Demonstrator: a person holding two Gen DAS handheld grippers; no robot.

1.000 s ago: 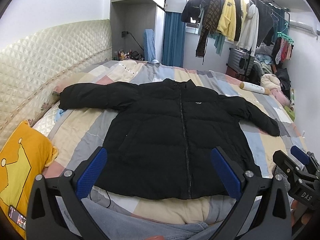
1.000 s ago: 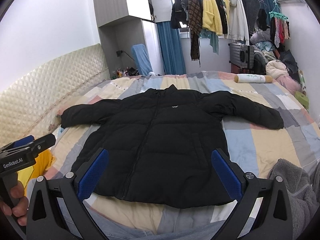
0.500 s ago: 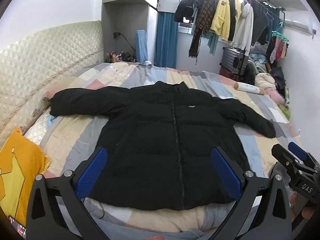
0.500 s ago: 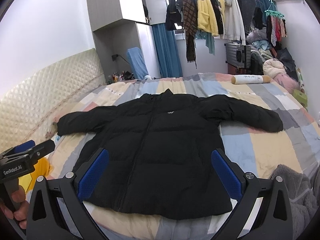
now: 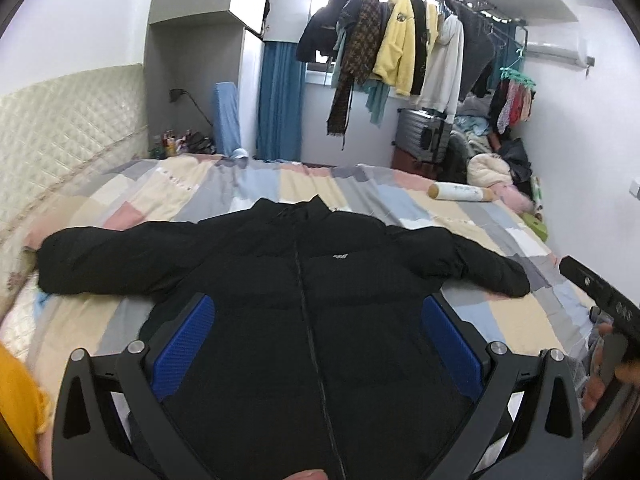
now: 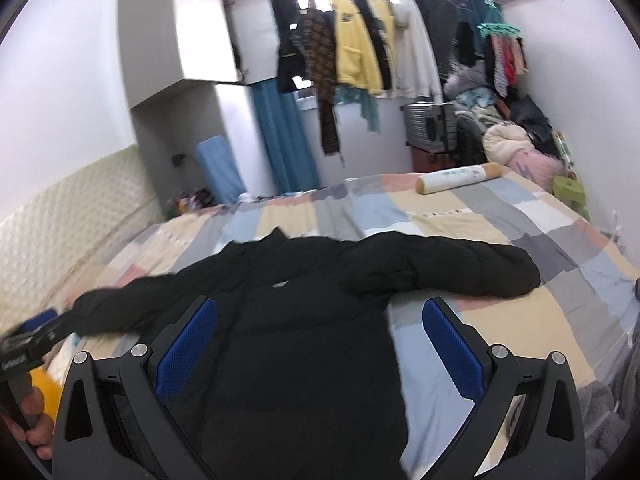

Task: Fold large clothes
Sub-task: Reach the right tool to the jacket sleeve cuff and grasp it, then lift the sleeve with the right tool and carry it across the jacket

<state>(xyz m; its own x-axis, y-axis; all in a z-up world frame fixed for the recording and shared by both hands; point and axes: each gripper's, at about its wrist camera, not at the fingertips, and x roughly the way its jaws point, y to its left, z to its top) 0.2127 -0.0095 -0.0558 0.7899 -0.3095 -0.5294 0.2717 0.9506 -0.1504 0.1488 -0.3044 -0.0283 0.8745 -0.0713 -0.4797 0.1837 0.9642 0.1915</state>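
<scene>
A black puffer jacket (image 5: 304, 300) lies flat on the bed, zipped, collar away from me, both sleeves spread out to the sides. It also shows in the right wrist view (image 6: 304, 320). My left gripper (image 5: 316, 336) is open and empty, above the jacket's lower middle. My right gripper (image 6: 318, 338) is open and empty, above the jacket's right side, near the armpit. The jacket's right sleeve (image 6: 460, 268) lies ahead of it. Each gripper's body shows at the edge of the other's view.
The bed has a patchwork cover (image 5: 408, 204) and a quilted headboard (image 5: 68, 132) on the left. A rolled white cylinder (image 6: 456, 176) lies at the far right of the bed. Clothes hang on a rail (image 5: 400, 44) behind. A yellow pillow (image 5: 16, 400) lies at left.
Both grippers have moved forward and lower over the jacket, which now fills more of each view. The jaws stay open.
</scene>
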